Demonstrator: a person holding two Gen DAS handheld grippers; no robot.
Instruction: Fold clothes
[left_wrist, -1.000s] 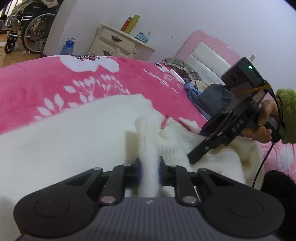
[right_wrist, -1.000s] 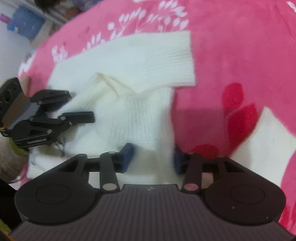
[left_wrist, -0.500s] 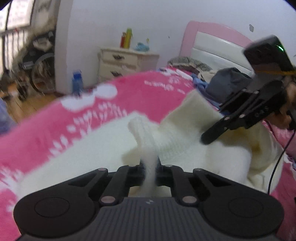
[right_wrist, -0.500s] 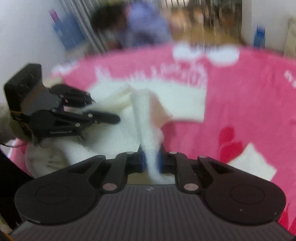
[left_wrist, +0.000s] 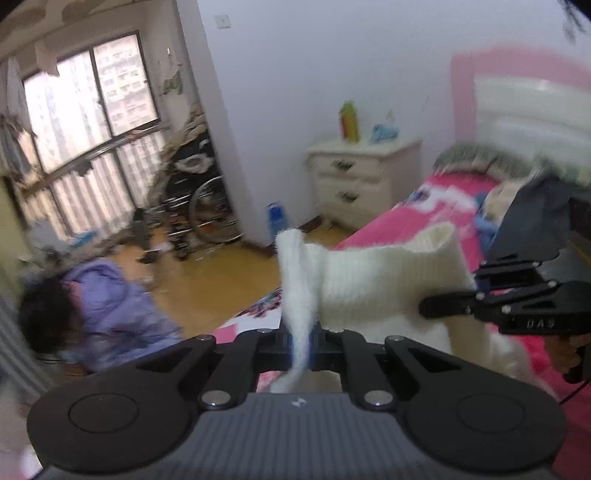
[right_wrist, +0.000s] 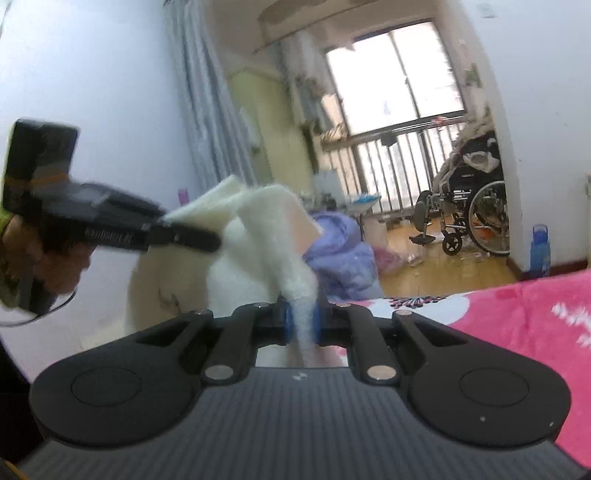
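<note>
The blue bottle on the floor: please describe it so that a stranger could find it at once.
Start at the white nightstand beside the pink bed. Left of it, against the white wall, the blue bottle stands upright on the wooden floor, with the wheelchair further left. It is the only blue object on the floor there.

I see a wheelchair (right_wrist: 469, 218) by the barred window (right_wrist: 399, 85) at upper right. A white nightstand (left_wrist: 360, 181) stands mid-frame beside the pink bed (left_wrist: 436, 206), a blue bottle (right_wrist: 540, 251) on the floor.

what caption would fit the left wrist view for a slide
Left gripper shut on a white knit sweater, lifted above the pink bed, with the right gripper alongside.
</note>
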